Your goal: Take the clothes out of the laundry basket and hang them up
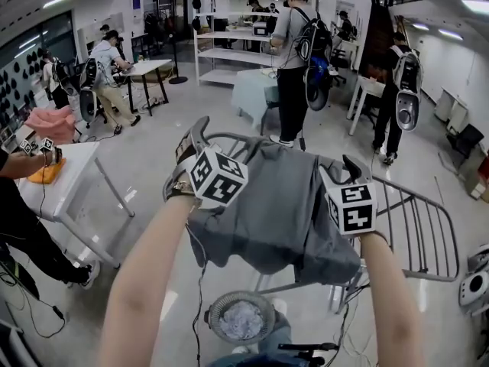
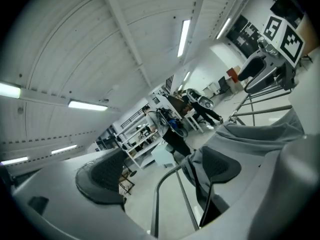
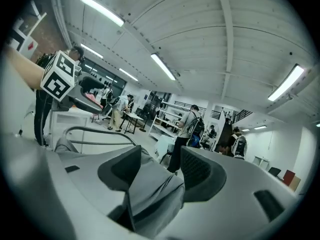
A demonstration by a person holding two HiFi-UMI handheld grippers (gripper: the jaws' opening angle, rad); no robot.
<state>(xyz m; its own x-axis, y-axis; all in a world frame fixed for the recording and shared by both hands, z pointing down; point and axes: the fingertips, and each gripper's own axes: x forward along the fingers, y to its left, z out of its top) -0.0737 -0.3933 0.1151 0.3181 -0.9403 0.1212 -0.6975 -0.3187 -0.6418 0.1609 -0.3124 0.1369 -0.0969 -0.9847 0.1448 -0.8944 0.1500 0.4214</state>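
Pinching the grey shirt (image 1: 283,205), right gripper (image 3: 159,171) jaws stand half-closed (left gripper (image 2: 160,176) jaws gape, cloth beside one).

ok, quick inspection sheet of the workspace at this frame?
Surface: glossy pale floor.
Job's things: grey garment draped over the drying rack; laundry basket below, something pale and crumpled inside.
Clutter: orange item on the white table at left.
Grippers: left gripper jaws apart, a rack rail between them, garment beside one pad; right gripper pinching a garment fold.
Cables: thin black cable hanging below the left arm; floor cable at left.
Surroundings: people with backpack rigs, white shelving.
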